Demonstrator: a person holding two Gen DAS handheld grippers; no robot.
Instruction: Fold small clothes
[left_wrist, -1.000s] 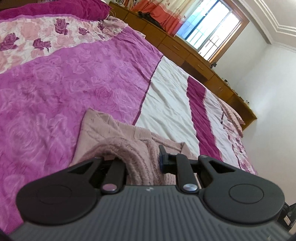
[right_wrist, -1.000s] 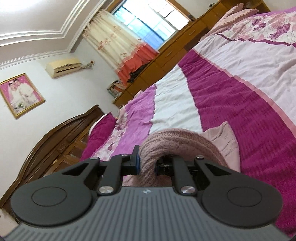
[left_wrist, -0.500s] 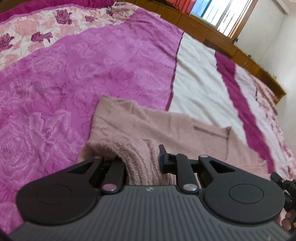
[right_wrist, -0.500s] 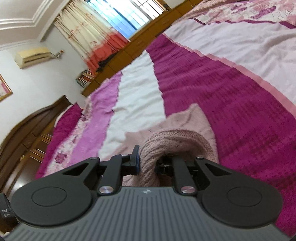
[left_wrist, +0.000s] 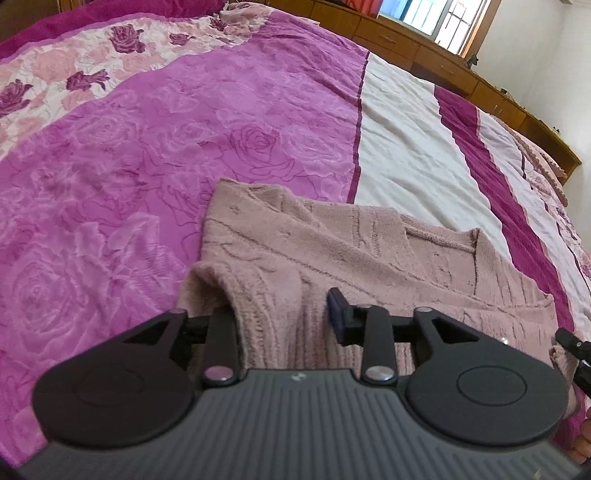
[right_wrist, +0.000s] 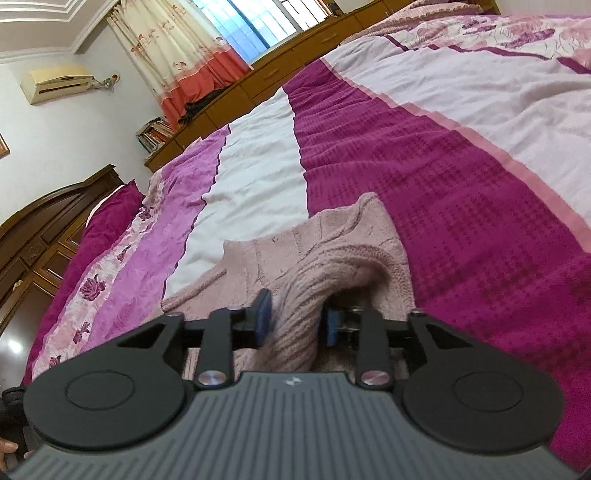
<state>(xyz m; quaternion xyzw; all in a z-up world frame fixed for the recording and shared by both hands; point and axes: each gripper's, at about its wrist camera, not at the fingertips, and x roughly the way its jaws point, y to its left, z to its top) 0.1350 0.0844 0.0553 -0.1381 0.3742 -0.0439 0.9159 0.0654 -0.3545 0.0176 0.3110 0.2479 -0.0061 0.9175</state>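
Observation:
A small dusty-pink knitted sweater (left_wrist: 332, 243) lies on the bed, its far part flat on the cover. My left gripper (left_wrist: 284, 317) is shut on the sweater's near ribbed edge, which bunches between the fingers; the left finger is hidden under the knit. My right gripper (right_wrist: 295, 321) is shut on another ribbed fold of the same sweater (right_wrist: 317, 254), gathered between its blue pads (right_wrist: 263, 314). Both held edges hang low over the flat part of the sweater.
The bed cover (left_wrist: 147, 155) has wide magenta, white and rose-print stripes. A wooden cabinet row (left_wrist: 443, 66) and a window run along the far side. A dark wooden headboard (right_wrist: 55, 229) stands at the left of the right wrist view.
Both grippers have tipped down and come lower toward the bed with the sweater's edges held. More of the flat sweater shows beyond the fingers; ceiling and walls have left view.

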